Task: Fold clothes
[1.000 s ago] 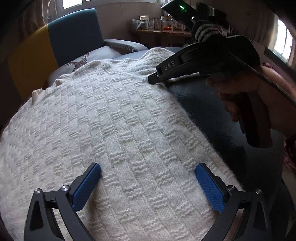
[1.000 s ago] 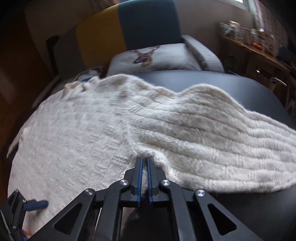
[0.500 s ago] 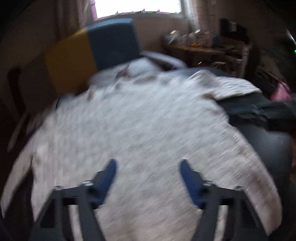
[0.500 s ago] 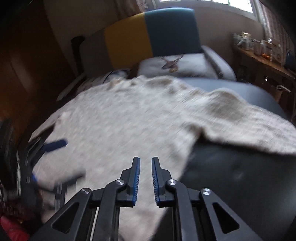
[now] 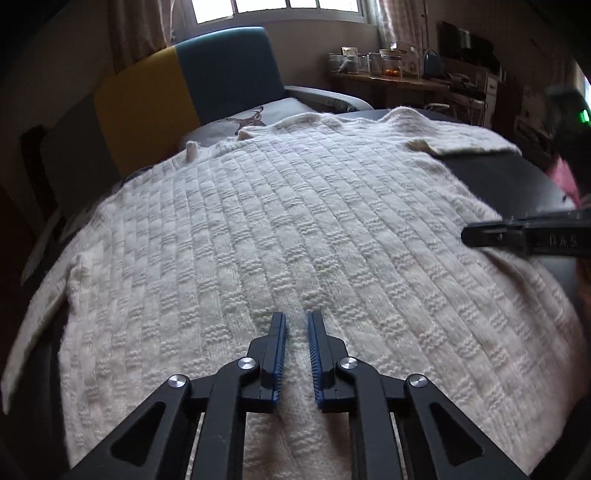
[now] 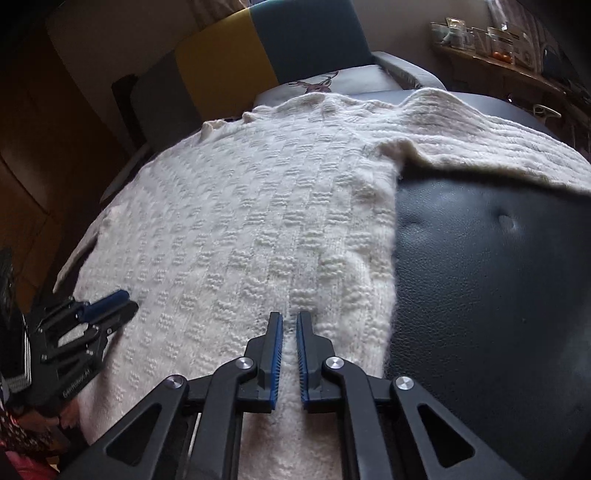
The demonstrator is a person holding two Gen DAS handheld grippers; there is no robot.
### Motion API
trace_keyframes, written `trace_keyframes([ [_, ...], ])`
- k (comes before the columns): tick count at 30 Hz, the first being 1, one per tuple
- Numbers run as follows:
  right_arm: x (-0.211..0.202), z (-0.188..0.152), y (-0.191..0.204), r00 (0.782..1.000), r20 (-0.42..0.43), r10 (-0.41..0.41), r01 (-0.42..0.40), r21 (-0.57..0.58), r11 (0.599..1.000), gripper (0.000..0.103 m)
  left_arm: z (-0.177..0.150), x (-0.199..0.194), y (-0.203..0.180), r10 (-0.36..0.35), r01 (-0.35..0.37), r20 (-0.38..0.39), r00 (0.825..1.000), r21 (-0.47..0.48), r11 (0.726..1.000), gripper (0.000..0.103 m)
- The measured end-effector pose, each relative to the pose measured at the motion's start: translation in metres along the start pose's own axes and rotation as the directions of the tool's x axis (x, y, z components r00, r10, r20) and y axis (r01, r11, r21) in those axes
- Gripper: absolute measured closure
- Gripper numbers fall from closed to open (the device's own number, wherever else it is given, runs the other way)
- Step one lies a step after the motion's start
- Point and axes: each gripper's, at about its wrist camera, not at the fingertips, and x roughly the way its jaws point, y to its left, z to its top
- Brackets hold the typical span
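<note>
Well, the cream sweater (image 5: 295,229) lies flat, unfolded, on the dark table (image 6: 491,258) (sleeves out). Left gripper (image 5: 296,323) has just narrowed over the hem; right gripper (image 6: 289,321) likewise nearly closed; a hold on the knit, I can't tell.

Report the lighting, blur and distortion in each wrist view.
Left wrist view: backlit by the bright window, room corners dark, the sweater sharp, the right gripper slightly soft at the edge, fisheye bulging. Right wrist view: dimmer, sheen on the black cushion, left side in shadow, same bulging, no motion blur.
</note>
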Motion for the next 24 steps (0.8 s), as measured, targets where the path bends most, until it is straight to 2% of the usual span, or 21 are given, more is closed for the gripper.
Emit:
trace_keyframes([
  [3,-0.01,0.005,0.01,0.999,-0.018,-0.04,0.04,0.003,0.999,0.092,0.002,-0.004,0.005,-0.033,0.033,-0.014,0.999,-0.001,0.999,0.09],
  [6,-0.027,-0.004,0.034,1.0,-0.023,0.005,-0.006,-0.043,0.999,0.091,-0.005,-0.023,0.019,-0.055,0.055,-0.003,0.998,-0.033,0.998,0.09],
  [10,-0.029,-0.039,0.068,0.997,-0.078,0.01,-0.02,-0.139,0.99,0.091,-0.028,-0.044,0.048,0.002,-0.001,0.01,1.0,-0.047,0.999,0.091],
  [14,-0.025,-0.058,0.066,0.998,-0.057,-0.011,0.004,-0.128,0.992,0.092,-0.065,-0.046,0.088,0.114,-0.117,-0.047,0.992,-0.082,0.99,0.088],
  [15,-0.025,-0.058,0.062,0.999,-0.05,0.0,-0.005,-0.096,0.995,0.092,-0.075,-0.045,0.099,0.128,-0.133,-0.057,0.99,-0.101,0.986,0.085],
  [16,-0.024,-0.059,0.059,0.999,-0.045,0.007,-0.01,-0.072,0.997,0.093,-0.083,-0.049,0.108,0.127,-0.131,-0.045,0.991,-0.127,0.983,0.077],
  [17,-0.024,-0.059,0.057,0.999,-0.046,0.008,-0.011,-0.066,0.998,0.094,-0.09,-0.053,0.115,0.133,-0.137,-0.038,0.99,-0.147,0.98,0.064],
  [20,-0.023,-0.059,0.056,0.999,-0.052,0.001,-0.004,-0.064,0.998,0.095,-0.108,-0.06,0.131,0.141,-0.143,-0.023,0.99,-0.195,0.97,0.05],
  [24,-0.019,-0.055,0.055,0.999,-0.049,-0.013,0.01,-0.067,0.998,0.095,-0.116,-0.066,0.14,0.112,-0.107,0.005,0.994,-0.254,0.961,0.047],
])
